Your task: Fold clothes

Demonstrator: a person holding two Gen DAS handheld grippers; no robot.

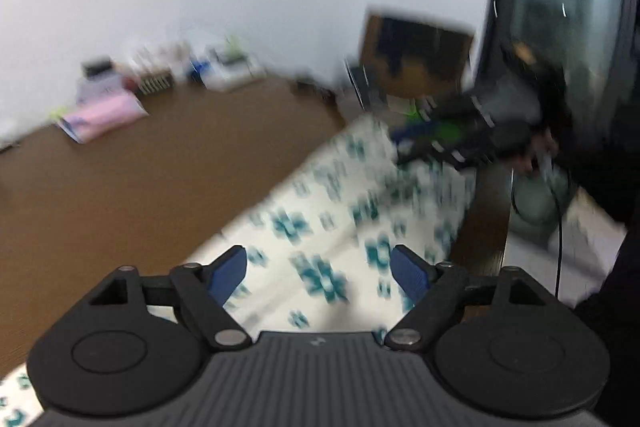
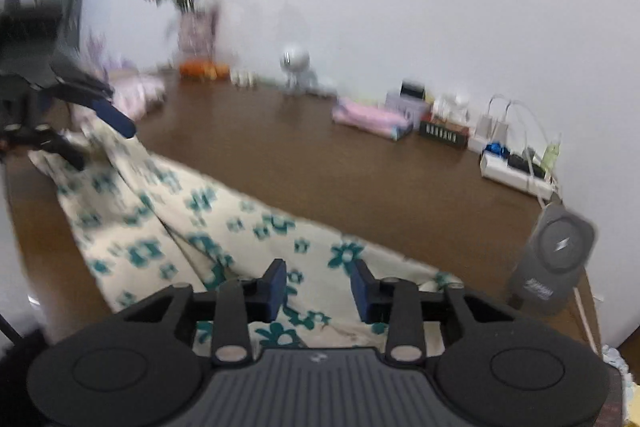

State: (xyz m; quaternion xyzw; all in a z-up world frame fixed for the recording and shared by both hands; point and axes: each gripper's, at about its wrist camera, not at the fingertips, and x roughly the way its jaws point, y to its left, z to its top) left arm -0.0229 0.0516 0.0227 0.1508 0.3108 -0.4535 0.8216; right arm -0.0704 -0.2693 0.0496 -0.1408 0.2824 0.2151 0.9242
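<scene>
On the brown table (image 2: pixel 360 163), a cream cloth (image 2: pixel 176 227) with teal flowers lies spread and rumpled, running from the 10 o'clock side of the right wrist view down to 6 o'clock under the right gripper (image 2: pixel 318 289). Its jaws stand partly apart with the cloth below and between them; the pads do not look pressed on fabric, so it reads as released. The left gripper (image 1: pixel 320 275) has its jaws wide, hovering over the same cloth with nothing pinched.

Both views are smeared, so exact contact is hard to judge. The likely failure is a pinch that catches only one layer, or none, where the cloth is bunched along its crease; the fold would then drag askew. A charger block (image 2: pixel 554 259) stands close at 3 o'clock of the right gripper, and a wide sweep could knock it.

Both grippers tilt downward toward the tabletop. In the left wrist view the right one shows at 2 o'clock, over the cloth's far end, with a hand (image 1: pixel 536 151) around its grip.
</scene>
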